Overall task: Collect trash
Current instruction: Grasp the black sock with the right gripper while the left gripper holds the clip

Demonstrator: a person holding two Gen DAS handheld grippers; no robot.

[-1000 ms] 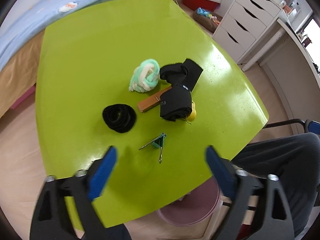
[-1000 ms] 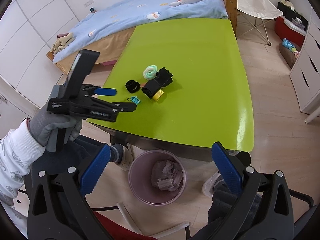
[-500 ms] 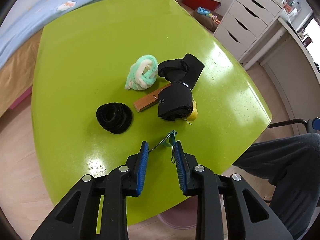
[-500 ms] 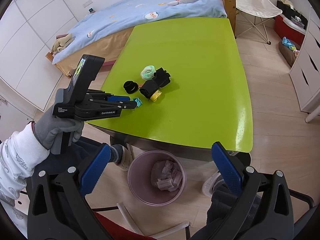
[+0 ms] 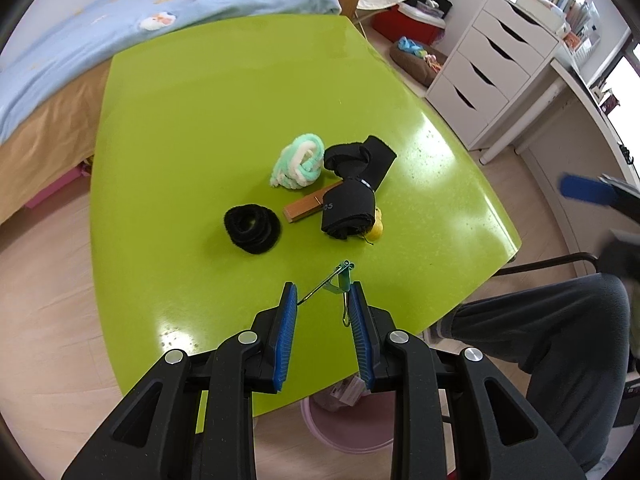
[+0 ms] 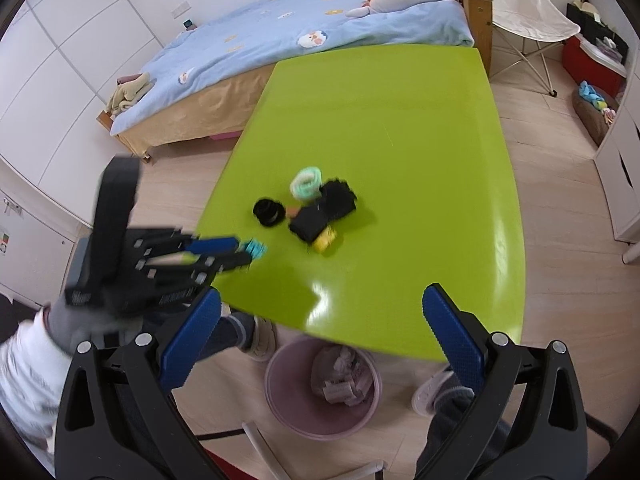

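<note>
Fingers of the left gripper [image 5: 323,294] reach up from the bottom centre of the left wrist view, tilted steeply down at the green table [image 5: 200,120]. Its blue pads [image 5: 286,336] have just been closing and now sit narrowly apart, clamped on the binder clip [image 5: 339,280]: one wire handle touches the left pad, the other runs down along the right pad. In the right wrist view the same gripper shows blurred at the left edge, held by a hand [image 6: 76,320] in a grey glove with a white sleeve, its tips over the table's near-left edge.

The clip is small and teal with thin metal wire handles splayed in a V, its body poking just beyond the fingertips. It sits at lower centre of the left wrist view, near the table's near edge.

The right gripper [image 6: 320,320] fills the bottom of its own view with jaws wide apart and nothing between them, above a pink bin [image 6: 280,404] on the floor that holds crumpled paper.

Mid-table, above the clip, lie a black scrunchie [image 5: 251,229], a mint-and-white fluffy knot [image 5: 298,162], a wooden block [image 5: 302,212] and a black cloth roll [image 5: 348,212] covering part of a yellow object [image 5: 377,231].
</note>
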